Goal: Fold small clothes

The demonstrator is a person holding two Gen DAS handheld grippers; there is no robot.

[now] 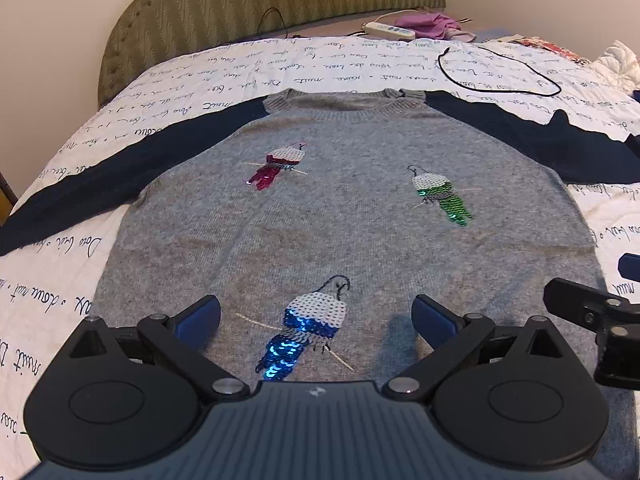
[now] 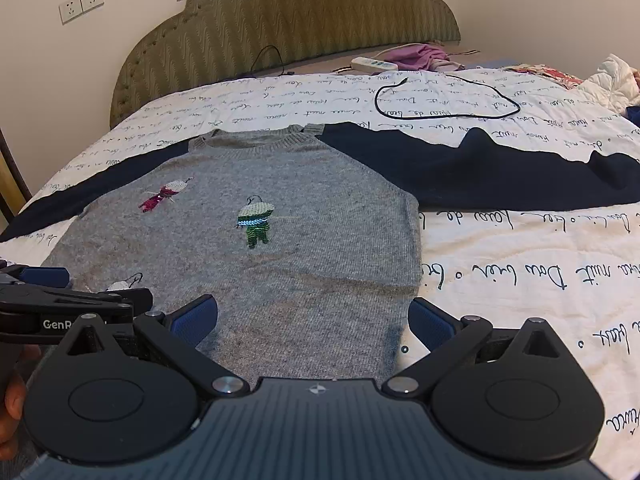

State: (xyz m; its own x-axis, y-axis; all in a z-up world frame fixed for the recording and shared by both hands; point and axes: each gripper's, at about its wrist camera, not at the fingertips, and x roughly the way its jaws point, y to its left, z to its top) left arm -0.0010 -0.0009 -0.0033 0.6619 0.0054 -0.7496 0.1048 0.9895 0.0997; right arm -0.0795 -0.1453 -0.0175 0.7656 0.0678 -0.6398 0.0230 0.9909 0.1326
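- Your left gripper [image 1: 316, 316] hangs over the sweater's [image 1: 340, 208] lower front, jaws spread wide, empty, with the blue sequin bird [image 1: 308, 332] between the fingers.
- Only your left view shows that bird whole; the right view shows just its head behind the other gripper.
- Your right gripper [image 2: 312, 316] is equally wide and holds nothing; it straddles the sweater's right hem edge, one finger over the bedspread [image 2: 520, 288].
- Flat on the bed, the sweater has both navy sleeves [image 2: 500, 172] spread outward.
- Beyond it lie a looped black cable [image 2: 444, 100], a power strip [image 2: 374, 65] and a purple cloth [image 2: 420, 56] near the headboard [image 2: 280, 28].
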